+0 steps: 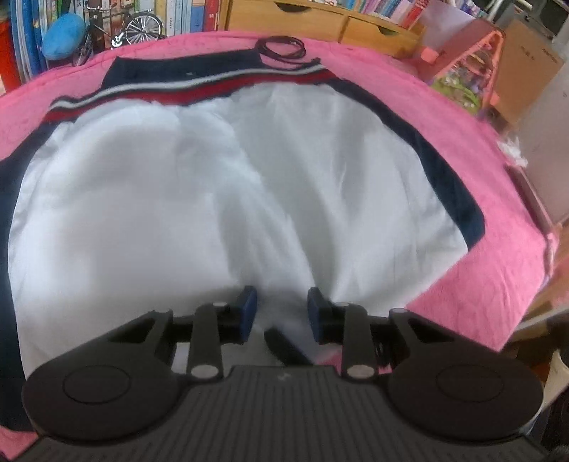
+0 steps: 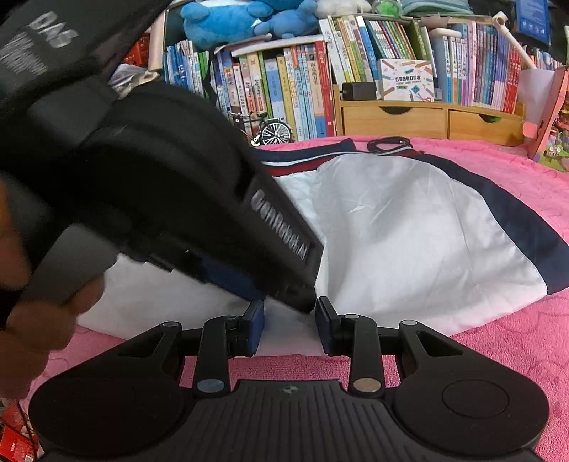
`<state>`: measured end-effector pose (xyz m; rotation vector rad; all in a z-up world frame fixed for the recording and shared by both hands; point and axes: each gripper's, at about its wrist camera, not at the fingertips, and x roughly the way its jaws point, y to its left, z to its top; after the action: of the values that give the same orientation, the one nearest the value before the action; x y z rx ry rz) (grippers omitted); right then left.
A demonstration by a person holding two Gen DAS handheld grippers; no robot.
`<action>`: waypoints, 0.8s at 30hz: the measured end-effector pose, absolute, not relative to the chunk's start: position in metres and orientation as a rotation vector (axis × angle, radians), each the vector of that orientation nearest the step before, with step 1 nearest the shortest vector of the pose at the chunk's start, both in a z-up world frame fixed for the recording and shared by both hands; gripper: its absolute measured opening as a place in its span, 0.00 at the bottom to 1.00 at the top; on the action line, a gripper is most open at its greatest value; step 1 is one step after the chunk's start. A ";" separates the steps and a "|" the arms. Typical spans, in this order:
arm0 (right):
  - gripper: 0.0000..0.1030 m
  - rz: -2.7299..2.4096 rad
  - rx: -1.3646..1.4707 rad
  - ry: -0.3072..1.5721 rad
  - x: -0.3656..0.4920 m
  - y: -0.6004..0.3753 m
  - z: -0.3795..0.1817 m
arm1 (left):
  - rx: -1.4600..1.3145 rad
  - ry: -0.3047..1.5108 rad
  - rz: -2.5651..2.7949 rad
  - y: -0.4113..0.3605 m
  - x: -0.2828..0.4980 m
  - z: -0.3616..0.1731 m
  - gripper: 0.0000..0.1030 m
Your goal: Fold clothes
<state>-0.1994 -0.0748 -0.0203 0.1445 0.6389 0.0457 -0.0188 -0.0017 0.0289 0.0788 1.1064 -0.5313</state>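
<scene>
A white garment [image 1: 185, 199] with navy side panels and a red, white and navy striped band lies spread on the pink bedcover [image 1: 462, 284]. In the left wrist view my left gripper [image 1: 282, 311] stands at the garment's near edge. White cloth is bunched between its blue pads [image 1: 249, 309], and creases fan out from them. In the right wrist view my right gripper [image 2: 290, 327] straddles the near edge of the same white garment [image 2: 409, 231], jaws apart, the cloth lying flat between them. The left gripper [image 2: 277, 295], held by a hand, reaches in from the left, its tip just ahead of the right gripper's gap.
A coiled dark cable [image 1: 281, 48] lies on the bedcover past the garment. Behind stand wooden drawers [image 2: 426, 119], bookshelves, a model bicycle [image 2: 266, 129] and blue plush toys [image 2: 245, 21]. A pink rack [image 1: 473, 67] stands at the right.
</scene>
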 end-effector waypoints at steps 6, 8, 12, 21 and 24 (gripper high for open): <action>0.33 0.050 0.143 0.636 -0.200 -0.075 -0.020 | 0.026 1.094 -0.469 0.000 0.017 0.027 0.19; 0.33 0.051 0.143 0.634 -0.200 -0.075 -0.020 | 0.020 1.085 -0.441 0.000 0.031 0.026 0.19; 0.33 0.055 0.141 0.632 -0.200 -0.076 -0.020 | 0.068 1.043 -0.371 -0.011 0.059 0.024 0.19; 0.33 0.069 0.132 0.626 -0.201 -0.077 -0.021 | 0.100 0.965 -0.281 -0.025 0.114 0.019 0.29; 0.33 0.074 0.130 0.624 -0.202 -0.077 -0.022 | 0.117 0.952 -0.252 -0.031 0.124 0.019 0.31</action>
<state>-0.2019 -0.0773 -0.0219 0.1296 0.6239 0.0744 0.1241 -0.0313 0.0193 0.1173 0.9521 -0.2521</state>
